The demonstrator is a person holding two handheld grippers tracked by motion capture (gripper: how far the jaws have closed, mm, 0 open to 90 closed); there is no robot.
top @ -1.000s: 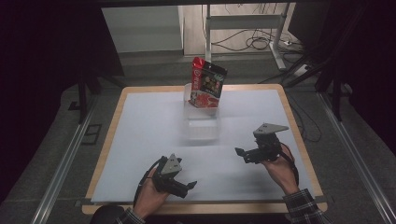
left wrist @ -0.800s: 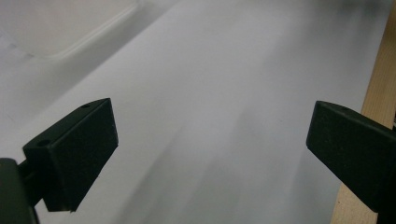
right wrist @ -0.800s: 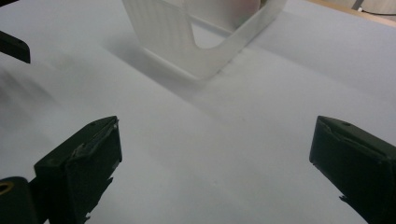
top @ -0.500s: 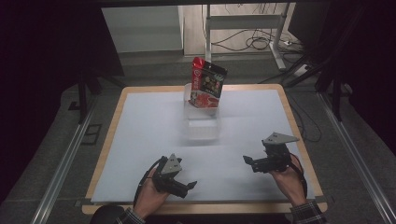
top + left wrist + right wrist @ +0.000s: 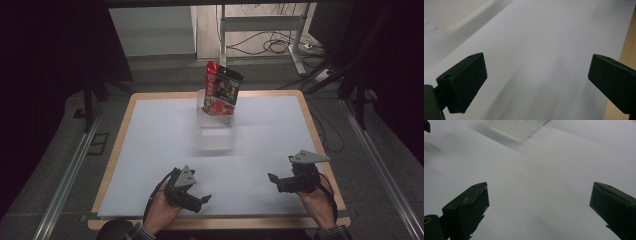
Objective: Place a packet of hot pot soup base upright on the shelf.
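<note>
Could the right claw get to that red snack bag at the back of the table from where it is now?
Probably yes. The right claw is open and empty, and only bare white table lies between it and the red snack bag, which stands far off in a clear container.

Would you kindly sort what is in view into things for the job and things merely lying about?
Likely for the job: snack packet; clear container; left gripper; right gripper, both open and empty.
Lying about: floor cables; metal stand.

Red-black snack packet [image 5: 222, 88] upright, tilted, in clear container [image 5: 216, 126] at table's far middle.
</note>
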